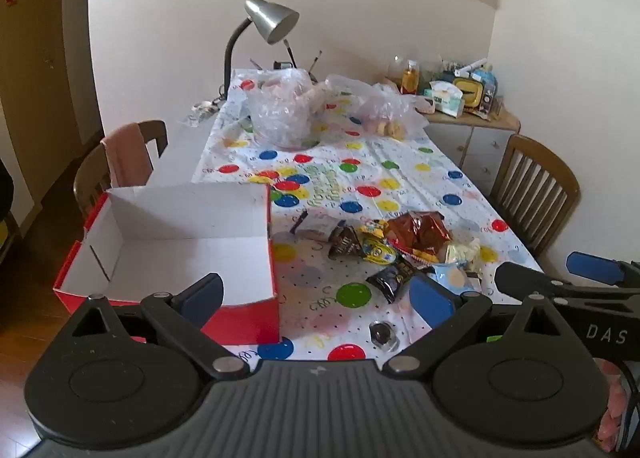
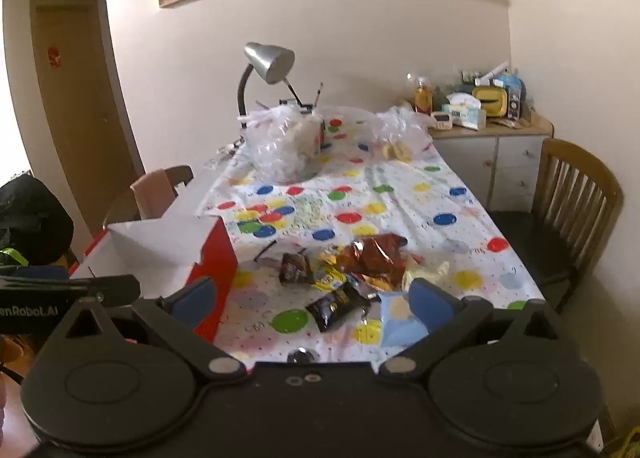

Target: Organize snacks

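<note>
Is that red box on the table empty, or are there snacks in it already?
Empty, as far as shows. The red box has no lid and its white floor is bare; the snacks lie on the tablecloth beside it.

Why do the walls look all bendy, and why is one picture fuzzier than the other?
In both views the fisheye lens curves the walls and door edges, most near the corners. The left wrist view is sharper: the snack pile and red box look crisp. The right wrist view is softer and hazier, with bright window glare washing out its left edge, so the snack pile looks blurry.

Both wrist views face forward along table (image 1: 400, 162) — sharing snack pile (image 1: 400, 246)
</note>
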`<state>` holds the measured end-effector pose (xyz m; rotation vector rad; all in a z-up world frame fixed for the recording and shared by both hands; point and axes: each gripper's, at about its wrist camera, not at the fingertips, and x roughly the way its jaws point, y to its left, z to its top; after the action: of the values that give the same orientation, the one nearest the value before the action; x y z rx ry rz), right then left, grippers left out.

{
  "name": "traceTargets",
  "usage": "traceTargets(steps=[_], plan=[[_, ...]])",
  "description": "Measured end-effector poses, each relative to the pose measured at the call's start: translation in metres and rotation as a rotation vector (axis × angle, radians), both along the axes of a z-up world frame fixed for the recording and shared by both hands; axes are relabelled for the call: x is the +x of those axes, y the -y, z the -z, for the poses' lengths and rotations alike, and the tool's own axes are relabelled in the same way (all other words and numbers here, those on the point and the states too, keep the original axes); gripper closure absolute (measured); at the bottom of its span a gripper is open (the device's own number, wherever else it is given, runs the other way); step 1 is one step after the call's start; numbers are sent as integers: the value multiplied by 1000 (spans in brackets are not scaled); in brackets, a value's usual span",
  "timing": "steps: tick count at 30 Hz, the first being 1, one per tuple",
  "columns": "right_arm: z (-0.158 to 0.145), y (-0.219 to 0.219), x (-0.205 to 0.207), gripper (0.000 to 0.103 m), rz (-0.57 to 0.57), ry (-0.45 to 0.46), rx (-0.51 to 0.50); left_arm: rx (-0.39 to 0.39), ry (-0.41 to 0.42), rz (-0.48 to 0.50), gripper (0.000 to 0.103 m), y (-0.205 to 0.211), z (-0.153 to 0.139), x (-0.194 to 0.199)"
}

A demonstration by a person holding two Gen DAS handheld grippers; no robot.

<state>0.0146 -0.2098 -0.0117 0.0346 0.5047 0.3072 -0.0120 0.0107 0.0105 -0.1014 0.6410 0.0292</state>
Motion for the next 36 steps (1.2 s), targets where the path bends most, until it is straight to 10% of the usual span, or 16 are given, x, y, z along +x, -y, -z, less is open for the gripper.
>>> traceTargets(steps=[36], plan=[[-8, -3, -6, 0, -70, -59, -5, 33, -65, -60, 3, 5, -10, -12]])
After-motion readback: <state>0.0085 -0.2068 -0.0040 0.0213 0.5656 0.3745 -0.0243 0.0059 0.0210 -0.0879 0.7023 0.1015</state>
